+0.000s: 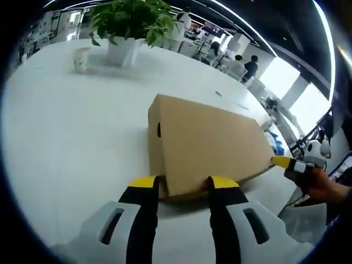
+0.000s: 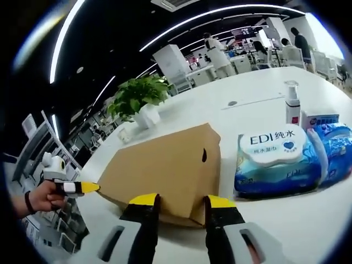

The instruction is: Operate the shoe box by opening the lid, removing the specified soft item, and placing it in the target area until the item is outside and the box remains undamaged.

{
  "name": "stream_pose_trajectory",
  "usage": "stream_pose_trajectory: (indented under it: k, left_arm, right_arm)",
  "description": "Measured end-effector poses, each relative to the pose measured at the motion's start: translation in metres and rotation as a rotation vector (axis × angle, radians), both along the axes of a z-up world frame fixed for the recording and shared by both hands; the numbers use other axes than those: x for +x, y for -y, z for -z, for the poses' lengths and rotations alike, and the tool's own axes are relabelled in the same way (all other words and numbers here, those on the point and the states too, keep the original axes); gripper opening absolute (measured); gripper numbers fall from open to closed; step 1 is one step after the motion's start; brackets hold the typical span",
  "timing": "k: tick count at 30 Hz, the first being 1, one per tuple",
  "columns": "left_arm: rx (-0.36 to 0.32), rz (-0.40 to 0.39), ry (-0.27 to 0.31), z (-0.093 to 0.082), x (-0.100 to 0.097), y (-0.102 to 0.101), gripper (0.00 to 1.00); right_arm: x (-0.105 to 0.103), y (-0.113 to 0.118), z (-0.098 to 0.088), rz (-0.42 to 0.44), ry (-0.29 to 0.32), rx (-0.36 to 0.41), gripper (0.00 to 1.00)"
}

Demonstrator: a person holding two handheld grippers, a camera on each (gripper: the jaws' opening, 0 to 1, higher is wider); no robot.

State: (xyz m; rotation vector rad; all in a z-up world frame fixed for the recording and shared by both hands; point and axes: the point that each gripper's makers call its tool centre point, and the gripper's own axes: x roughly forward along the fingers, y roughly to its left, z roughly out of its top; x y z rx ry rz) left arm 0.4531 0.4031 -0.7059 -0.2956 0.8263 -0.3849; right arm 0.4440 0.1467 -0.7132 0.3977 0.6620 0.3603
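Jaws of the left gripper (image 1: 183,183), black with yellow tips, stand apart astride the near corner of the brown cardboard shoe box (image 1: 209,144); whether they press it cannot be told. Jaws of the right gripper (image 2: 180,202), same make, stand apart astride the opposite end of the box (image 2: 165,165), contact likewise unclear. Box: matte cardboard, lid down, one dark finger hole per end wall, resting on the smooth white table (image 1: 66,154). Beside the box on the right gripper's side: soft blue-and-white wet-wipe pack (image 2: 278,159), glossy film, oval lid. Beyond it: white pump bottle (image 2: 292,102), small white carton (image 2: 319,119). Farther: green leafy plant in white pot (image 1: 125,26); pale paper cup (image 1: 81,59).
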Motion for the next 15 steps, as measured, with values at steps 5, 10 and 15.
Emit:
stream_pose_trajectory:
  k: [5,10,15]
  left_arm:
    - [0.006,0.015,0.004,0.0,0.03,0.012,0.35]
    - [0.012,0.031,0.002,-0.001,0.05,0.021,0.34]
    - [0.019,0.04,0.0,-0.001,0.053,0.023,0.34]
  right_arm:
    - [0.025,0.012,-0.001,0.031,-0.003,-0.005,0.29]
    - [0.041,0.021,0.0,0.046,-0.007,-0.008,0.29]
    - [0.043,0.022,-0.001,0.051,-0.006,-0.01,0.29]
